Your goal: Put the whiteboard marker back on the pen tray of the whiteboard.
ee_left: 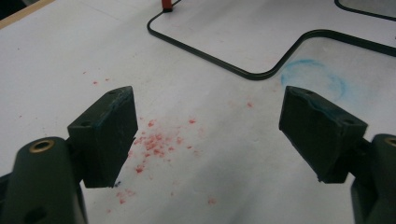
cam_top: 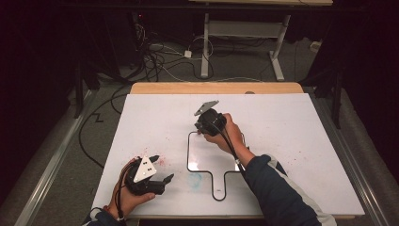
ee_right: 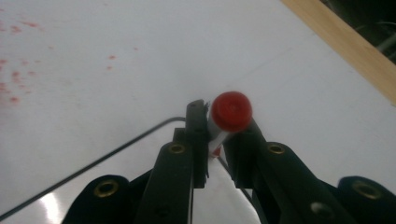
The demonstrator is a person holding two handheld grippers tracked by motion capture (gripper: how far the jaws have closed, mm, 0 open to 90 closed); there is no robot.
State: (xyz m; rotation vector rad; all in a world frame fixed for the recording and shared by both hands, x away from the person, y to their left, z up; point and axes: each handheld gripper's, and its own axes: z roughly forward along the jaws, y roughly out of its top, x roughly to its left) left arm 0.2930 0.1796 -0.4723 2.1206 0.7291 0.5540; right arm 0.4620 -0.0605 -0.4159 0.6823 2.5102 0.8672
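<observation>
Tracing black outline on white board tabletop: right gripper jaws clenched on red-capped marker, tip at outline's upper left corner. Left gripper jaws released, idle. Next: steady drag along line.

Left tongs wide apart near the table's front edge, right tongs clamped, pointing down
</observation>
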